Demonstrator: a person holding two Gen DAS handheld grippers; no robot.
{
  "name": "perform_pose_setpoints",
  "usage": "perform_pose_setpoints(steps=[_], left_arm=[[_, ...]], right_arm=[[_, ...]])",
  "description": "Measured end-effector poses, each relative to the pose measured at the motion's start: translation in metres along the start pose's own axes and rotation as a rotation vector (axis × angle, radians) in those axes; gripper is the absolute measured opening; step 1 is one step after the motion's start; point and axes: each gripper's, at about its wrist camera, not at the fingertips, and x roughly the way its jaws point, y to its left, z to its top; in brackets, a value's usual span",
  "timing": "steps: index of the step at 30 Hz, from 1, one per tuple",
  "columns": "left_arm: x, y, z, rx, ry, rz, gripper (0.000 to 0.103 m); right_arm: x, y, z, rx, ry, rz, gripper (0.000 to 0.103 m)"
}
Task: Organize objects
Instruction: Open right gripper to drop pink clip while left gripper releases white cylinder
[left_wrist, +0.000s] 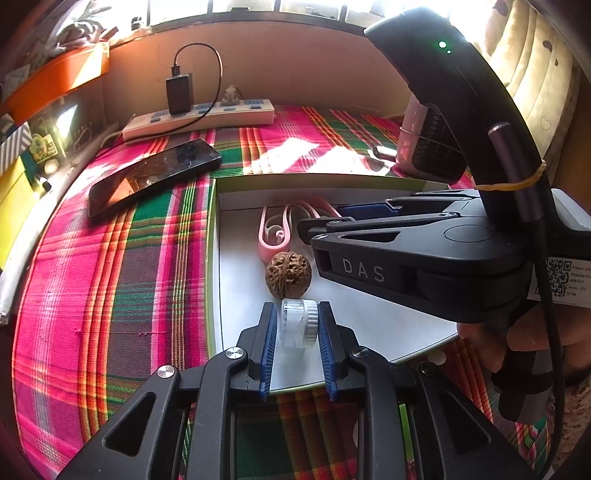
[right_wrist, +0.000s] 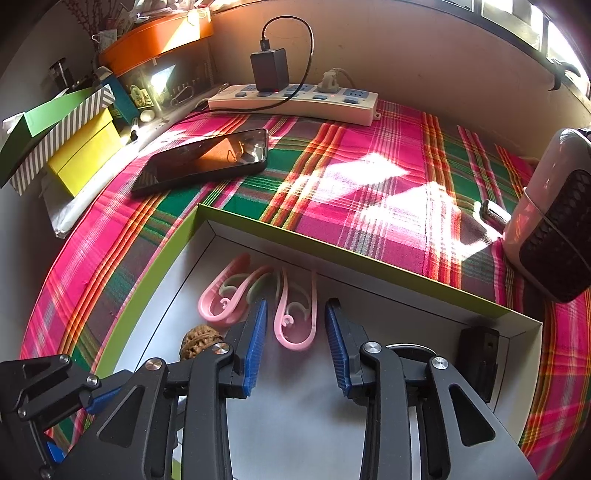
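My left gripper (left_wrist: 296, 325) is shut on a small clear jar with a ribbed white cap (left_wrist: 298, 322), held over the near part of a shallow white box with a green rim (left_wrist: 211, 236). A brown walnut (left_wrist: 288, 274) lies in the box just beyond the jar; it also shows in the right wrist view (right_wrist: 195, 341). Pink clips (left_wrist: 275, 232) lie at the box's far side. My right gripper (right_wrist: 296, 330) is open and empty above the box floor, with one pink clip (right_wrist: 295, 321) lying between its fingers and others (right_wrist: 229, 291) to its left. A black block (right_wrist: 478, 354) sits in the box's right corner.
The box (right_wrist: 280, 230) rests on a pink and green plaid cloth (right_wrist: 369, 162). A black phone (right_wrist: 203, 158) lies to the far left, a power strip with a charger (right_wrist: 295, 99) along the back wall, a pink appliance (right_wrist: 554, 221) at the right, and boxes (right_wrist: 81, 147) at the far left.
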Motion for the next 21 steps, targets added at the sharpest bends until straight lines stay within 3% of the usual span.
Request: perform_pose_setpoints(steps=[5, 9, 21], left_arm=[[-0.001, -0.001, 0.0, 0.001, -0.001, -0.003, 0.025], [-0.003, -0.004, 0.0, 0.007, -0.003, 0.003, 0.029], [-0.012, -0.005, -0.002, 0.002, -0.009, 0.013, 0.032]], right_arm=[[-0.006, -0.002, -0.002, 0.01, -0.011, -0.01, 0.037], [-0.011, -0.003, -0.004, 0.014, -0.018, -0.011, 0.044], [-0.031, -0.003, -0.011, 0.033, -0.057, -0.016, 0.045]])
